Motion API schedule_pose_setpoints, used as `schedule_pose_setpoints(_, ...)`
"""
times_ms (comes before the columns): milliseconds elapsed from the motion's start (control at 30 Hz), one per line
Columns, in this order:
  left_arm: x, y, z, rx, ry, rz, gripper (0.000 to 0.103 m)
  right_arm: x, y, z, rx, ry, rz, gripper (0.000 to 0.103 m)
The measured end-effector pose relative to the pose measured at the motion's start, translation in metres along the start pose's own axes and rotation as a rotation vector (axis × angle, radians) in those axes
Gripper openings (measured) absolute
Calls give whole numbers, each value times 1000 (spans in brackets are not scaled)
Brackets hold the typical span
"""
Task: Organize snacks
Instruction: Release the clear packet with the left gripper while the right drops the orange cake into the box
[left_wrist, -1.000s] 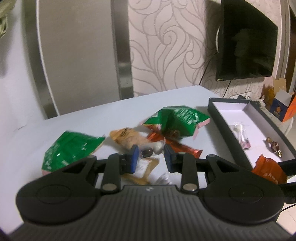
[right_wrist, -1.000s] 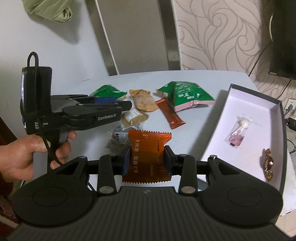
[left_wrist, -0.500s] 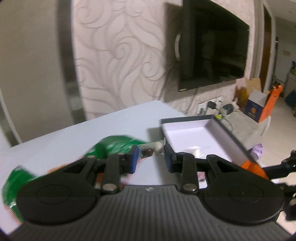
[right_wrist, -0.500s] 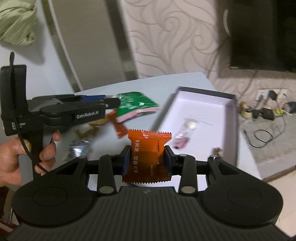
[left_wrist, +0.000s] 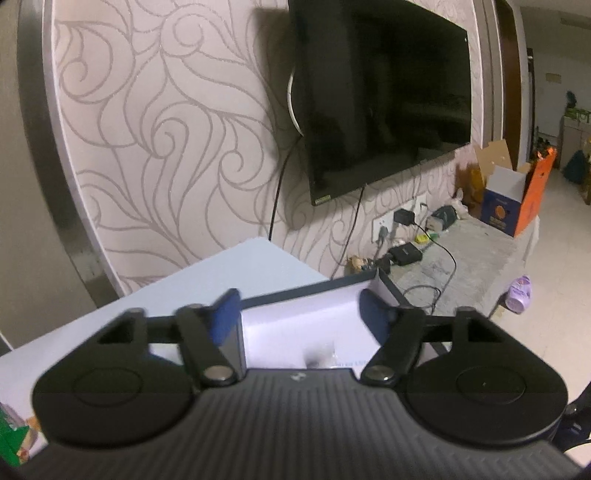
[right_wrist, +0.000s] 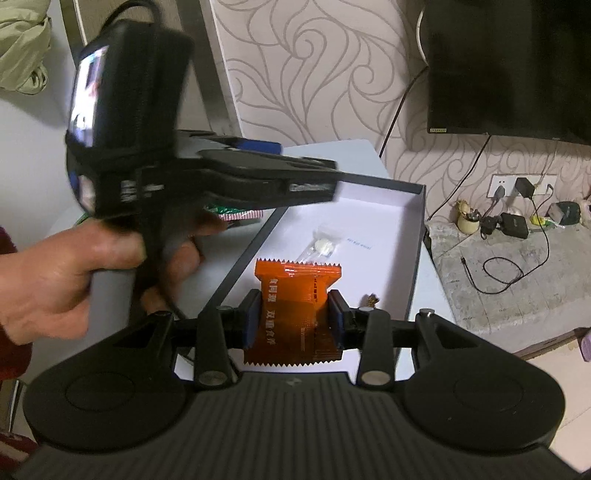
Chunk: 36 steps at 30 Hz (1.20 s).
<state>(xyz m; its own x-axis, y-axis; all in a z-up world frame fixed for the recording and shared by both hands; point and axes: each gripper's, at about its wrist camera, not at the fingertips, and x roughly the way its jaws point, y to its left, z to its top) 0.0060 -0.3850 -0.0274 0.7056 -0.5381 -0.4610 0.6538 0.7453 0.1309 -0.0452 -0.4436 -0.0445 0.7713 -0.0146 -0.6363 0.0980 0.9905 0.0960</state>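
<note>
At the bottom of the right wrist view, the right gripper (right_wrist: 292, 319) clamps an orange snack packet (right_wrist: 295, 308) by its two sides, the sawtooth-edged wrapper standing upright between the blue pads and hanging over the near end of the open box (right_wrist: 415, 236). Just beyond it, on the box's white floor, lie a small clear-wrapped candy (right_wrist: 323, 245) at centre frame and a dark foil sweet (right_wrist: 370, 300) peeking out beside the right finger.

On the left of that frame a hand (right_wrist: 66, 273) holds the left gripper (left_wrist: 299, 317), blurred, reaching across the box's near-left wall. In the left wrist view its jaws stand wide apart, having just been opening, with nothing gripped between them. A blurred dark smudge (left_wrist: 319, 356) shows low in the gap over the box floor, perhaps a small sweet, though the blur does not let one tell.

Further back, at left of the right wrist view, part of a green snack bag (right_wrist: 231, 214) shows on the white table (right_wrist: 332, 151) under the left gripper. A dark television (left_wrist: 384, 96) hangs on the swirl-patterned wall beyond.

The step in hand appears to be the drop-off into the box. The next move likely calls for lowering the orange packet onto bare floor clear of the two sweets and opening the right jaws, while the left hand turns to the snacks on the table.
</note>
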Motion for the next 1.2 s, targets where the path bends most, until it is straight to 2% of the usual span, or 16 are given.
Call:
schedule_pose_setpoints(233, -1, -5, -4, -28, 4, 28, 75, -2, -13, -1, -10, -16, 23, 53)
schedule_pose_setpoints(400, -26, 3, -15, -82, -10, 68, 75, 1, -14, 0, -29, -15, 46, 54)
schedule_pose_setpoints(700, -71, 40, -61, -151, 0, 156, 75, 11, -15, -1, -20, 14, 16, 57)
schedule_pose_setpoints(867, -99, 66, -89, -129, 6, 204, 75, 13, -4, 5, 1, 6, 5, 57)
schedule_pose_setpoints(1100, -114, 112, -138, -81, 101, 300, 75, 25, 36, 5, -2, 27, 48, 58)
schedule_pose_setpoints(1200, -108, 131, -148, -112, 167, 273, 75, 32, 56, 3, -13, 56, 71, 58)
